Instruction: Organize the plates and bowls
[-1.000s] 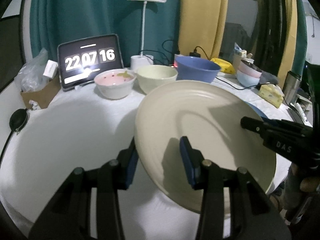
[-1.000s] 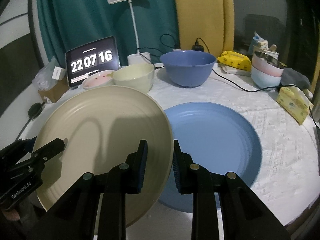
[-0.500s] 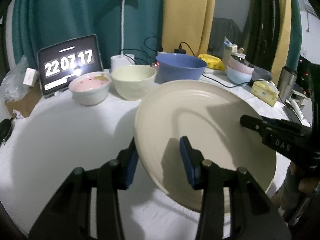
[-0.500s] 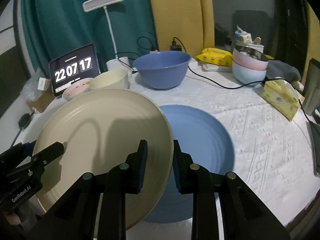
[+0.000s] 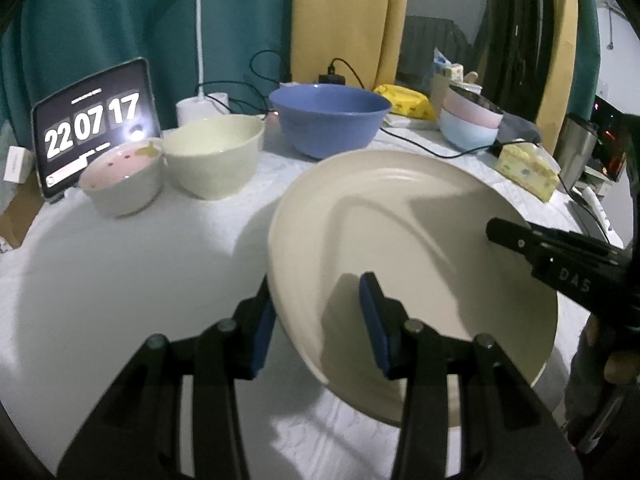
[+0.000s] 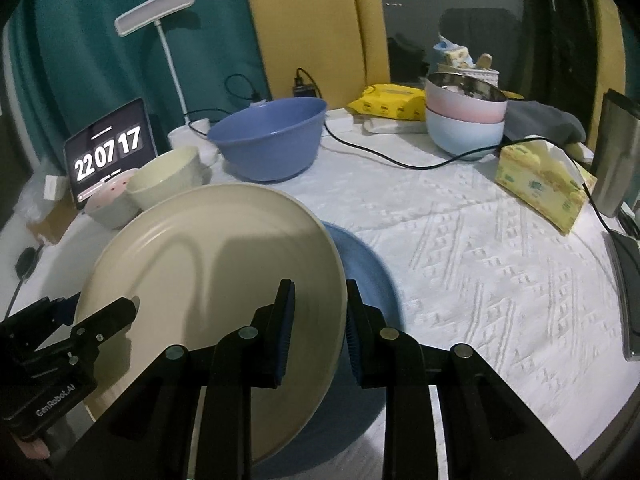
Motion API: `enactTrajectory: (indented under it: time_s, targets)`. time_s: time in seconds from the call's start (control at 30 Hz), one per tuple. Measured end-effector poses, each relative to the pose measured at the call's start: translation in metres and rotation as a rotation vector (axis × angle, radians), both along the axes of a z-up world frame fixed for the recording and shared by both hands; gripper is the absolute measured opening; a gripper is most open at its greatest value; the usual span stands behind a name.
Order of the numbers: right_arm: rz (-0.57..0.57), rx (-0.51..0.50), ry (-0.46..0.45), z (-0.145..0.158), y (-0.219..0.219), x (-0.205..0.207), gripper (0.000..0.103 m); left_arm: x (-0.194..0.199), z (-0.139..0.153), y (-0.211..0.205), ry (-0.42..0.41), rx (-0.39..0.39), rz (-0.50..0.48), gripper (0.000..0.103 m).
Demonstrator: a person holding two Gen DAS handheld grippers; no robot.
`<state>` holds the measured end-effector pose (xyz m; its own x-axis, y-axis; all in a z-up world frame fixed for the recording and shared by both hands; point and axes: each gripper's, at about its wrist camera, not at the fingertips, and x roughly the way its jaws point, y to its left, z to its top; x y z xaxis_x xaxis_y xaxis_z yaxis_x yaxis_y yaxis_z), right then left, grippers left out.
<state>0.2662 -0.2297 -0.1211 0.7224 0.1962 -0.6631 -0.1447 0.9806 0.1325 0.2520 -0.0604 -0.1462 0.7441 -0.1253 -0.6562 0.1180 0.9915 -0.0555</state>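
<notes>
Cream plate (image 6: 208, 280) hangs tilted over the blue plate (image 6: 368, 276) (mostly hidden), its rim pinched by left gripper (image 5: 318, 320) and right gripper (image 6: 318, 328), 2 opposite edges.

The cream plate (image 6: 208, 276), carried by both grippers, is sliding over the blue plate (image 6: 366, 268), now covering most of it.

Both grippers (image 5: 318, 320) (image 6: 320, 330) are black with blue pads (image 5: 374, 322) and silver screws; white lettering marks their sides
</notes>
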Motion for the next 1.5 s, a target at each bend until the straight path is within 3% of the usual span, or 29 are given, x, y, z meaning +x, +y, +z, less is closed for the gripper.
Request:
enactTrajectory:
  time_s: [0.73, 0.97, 1.27, 1.5]
  targets:
    - [-0.015, 0.018, 0.005, -0.007, -0.019, 0.01, 0.028, 0.016, -0.016, -0.021, 0.062, 0.066, -0.014, 0.046]
    - [-0.034, -0.022, -0.048, 0.006, -0.019, 0.002, 0.043, 0.011, -0.01, -0.019, 0.041, 0.07, -0.008, 0.046]
    - [-0.039, 0.003, -0.038, 0.006, -0.031, 0.003, 0.043, 0.016, -0.008, 0.001, 0.045, -0.025, 0.078, 0.046]
    - [-0.045, 0.039, 0.008, -0.009, -0.037, 0.009, 0.043, 0.023, -0.02, 0.0, 0.094, -0.065, 0.08, 0.047]
